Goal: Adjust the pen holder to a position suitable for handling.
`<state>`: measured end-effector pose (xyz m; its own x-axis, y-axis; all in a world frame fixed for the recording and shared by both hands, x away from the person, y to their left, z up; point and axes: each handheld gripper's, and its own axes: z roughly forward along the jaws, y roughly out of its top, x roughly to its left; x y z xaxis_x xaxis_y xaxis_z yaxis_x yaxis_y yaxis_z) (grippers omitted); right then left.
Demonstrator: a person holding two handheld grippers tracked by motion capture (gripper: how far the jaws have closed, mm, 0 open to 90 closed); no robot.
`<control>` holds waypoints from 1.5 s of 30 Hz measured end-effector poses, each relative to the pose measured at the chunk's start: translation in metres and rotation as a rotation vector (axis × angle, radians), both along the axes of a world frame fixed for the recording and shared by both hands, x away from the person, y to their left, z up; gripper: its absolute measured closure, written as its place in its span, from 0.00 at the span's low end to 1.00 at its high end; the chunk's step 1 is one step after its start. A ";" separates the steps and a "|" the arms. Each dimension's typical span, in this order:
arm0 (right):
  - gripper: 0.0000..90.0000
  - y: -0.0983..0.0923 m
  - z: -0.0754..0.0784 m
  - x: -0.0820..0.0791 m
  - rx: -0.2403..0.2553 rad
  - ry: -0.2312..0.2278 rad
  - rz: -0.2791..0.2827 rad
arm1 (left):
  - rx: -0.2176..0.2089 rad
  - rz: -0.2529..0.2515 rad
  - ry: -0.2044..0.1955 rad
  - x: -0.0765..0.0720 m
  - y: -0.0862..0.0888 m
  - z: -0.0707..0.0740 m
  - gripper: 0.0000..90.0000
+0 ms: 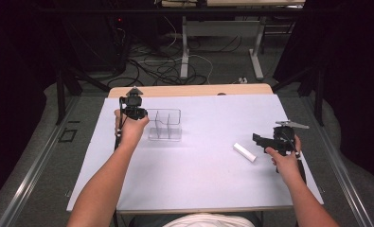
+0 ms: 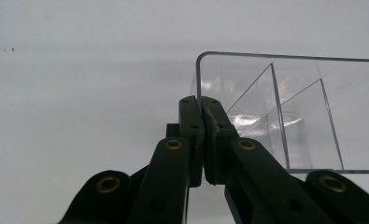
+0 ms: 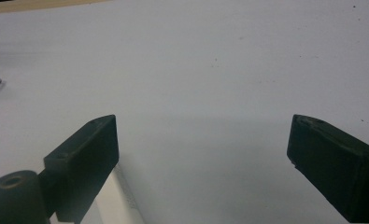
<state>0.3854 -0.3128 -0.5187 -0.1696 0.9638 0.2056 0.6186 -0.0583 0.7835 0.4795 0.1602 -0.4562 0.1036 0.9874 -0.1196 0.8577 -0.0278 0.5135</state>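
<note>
Two claws: both hand-held, one per hand, forearms entering from 6 o'clock in the high view.
Counter: white-covered counter with a pale wooden edge showing along its 12 o'clock side.
Clear organiser: transparent rectangular plastic box with inner dividers, standing at about 10 o'clock from the counter's middle; in the left gripper view its rounded top corner and dividing walls show at 2 o'clock from the jaws.
Left claw: black two-jaw claw held in the left hand, just at the organiser's 9 o'clock end; in the left gripper view the claw has its jaws pressed together with the organiser's thin end wall running up from between their tips, so it is clamped on that wall.
White cylinder: short white tube-shaped object lying on its side on the counter at about 4 o'clock from the middle, tilted, well apart from the organiser.
Right claw: black two-jaw claw held in the right hand, pointing toward 9 o'clock, its tip just beside the white cylinder's 2 o'clock side; in the right gripper view the claw has its jaws spread wide apart over the bare counter, and a white object, likely the cylinder, shows beside the left jaw at 7 o'clock.
Floor beyond: dark cables and table legs past 12 o'clock.
</note>
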 end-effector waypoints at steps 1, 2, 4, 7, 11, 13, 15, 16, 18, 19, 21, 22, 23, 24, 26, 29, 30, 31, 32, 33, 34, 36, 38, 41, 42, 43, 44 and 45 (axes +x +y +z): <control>0.10 0.000 0.000 0.000 0.001 0.000 -0.005 | -0.009 0.000 -0.002 -0.002 0.000 -0.001 0.98; 0.10 0.000 0.000 0.000 -0.001 -0.003 -0.004 | -0.016 -0.001 -0.004 -0.006 0.001 -0.002 0.98; 0.10 0.000 0.000 0.000 -0.003 -0.001 -0.004 | -0.022 -0.003 -0.013 -0.008 0.001 -0.004 0.98; 0.10 0.002 -0.001 0.001 -0.002 -0.002 -0.005 | -0.065 -0.002 -0.021 -0.012 0.007 -0.006 0.96; 0.10 0.002 -0.002 0.001 -0.005 0.001 -0.002 | -0.137 -0.013 -0.034 -0.013 0.016 -0.009 0.95; 0.10 0.003 -0.001 0.000 -0.003 0.005 -0.005 | -0.165 -0.025 -0.057 -0.014 0.020 -0.010 0.90; 0.10 0.003 -0.002 0.000 -0.006 0.005 -0.005 | -0.178 -0.025 -0.062 -0.015 0.020 -0.010 0.87; 0.10 0.003 -0.002 0.000 -0.006 0.006 -0.005 | -0.187 -0.040 -0.074 -0.015 0.022 -0.009 0.86; 0.10 0.003 -0.002 0.000 -0.008 0.006 -0.006 | -0.191 -0.042 -0.085 -0.016 0.023 -0.009 0.84; 0.10 0.004 -0.002 0.000 -0.009 0.006 -0.006 | -0.195 -0.062 -0.089 -0.017 0.025 -0.008 0.83; 0.10 0.004 -0.002 0.000 -0.010 0.006 -0.006 | -0.202 -0.068 -0.112 -0.017 0.026 -0.008 0.82; 0.10 0.003 -0.002 0.001 -0.014 0.003 -0.004 | -0.210 -0.073 -0.125 -0.018 0.028 -0.008 0.82; 0.10 0.004 -0.002 0.001 -0.015 0.004 -0.002 | -0.215 -0.078 -0.126 -0.018 0.029 -0.007 0.81; 0.10 0.004 -0.002 0.001 -0.015 0.002 -0.003 | -0.209 -0.087 -0.125 -0.019 0.030 -0.006 0.81; 0.10 0.004 -0.002 0.000 -0.010 0.007 -0.007 | -0.228 -0.069 -0.148 -0.020 0.030 -0.005 0.81; 0.10 0.004 -0.002 0.001 -0.017 0.002 -0.003 | -0.219 -0.061 -0.183 -0.022 0.032 -0.002 0.84; 0.10 0.004 -0.002 0.001 -0.017 0.002 -0.003 | -0.209 -0.055 -0.204 -0.023 0.033 -0.001 0.86; 0.10 0.004 -0.002 0.001 -0.016 0.002 -0.003 | -0.209 -0.055 -0.204 -0.023 0.033 -0.001 0.88; 0.10 0.004 -0.002 0.001 -0.016 0.002 -0.003 | -0.200 -0.058 -0.204 -0.023 0.034 0.000 0.88; 0.10 0.004 -0.002 0.001 -0.016 0.003 -0.004 | -0.189 -0.047 -0.222 -0.024 0.033 -0.001 0.93; 0.10 0.004 -0.002 0.001 -0.016 0.003 -0.004 | -0.179 -0.044 -0.227 -0.024 0.033 -0.001 0.93; 0.10 0.004 -0.003 0.001 -0.019 0.002 0.000 | -0.148 -0.047 -0.232 -0.024 0.033 0.000 0.98; 0.10 0.004 -0.003 0.001 -0.021 0.002 0.001 | -0.135 -0.045 -0.220 -0.022 0.031 -0.002 1.00; 0.10 0.004 -0.003 0.001 -0.022 0.003 0.002 | -0.112 -0.067 -0.196 -0.020 0.027 -0.006 1.00; 0.10 0.004 -0.003 0.001 -0.022 0.003 0.002 | -0.104 -0.072 -0.183 -0.019 0.026 -0.007 1.00; 0.10 0.004 -0.003 0.001 -0.023 0.003 0.002 | -0.101 -0.078 -0.184 -0.019 0.024 -0.009 1.00; 0.10 0.004 -0.003 0.001 -0.023 0.003 0.002 | -0.083 -0.075 -0.182 -0.019 0.023 -0.010 1.00; 0.10 0.004 -0.003 0.001 -0.022 0.004 0.001 | -0.078 -0.078 -0.177 -0.018 0.023 -0.010 1.00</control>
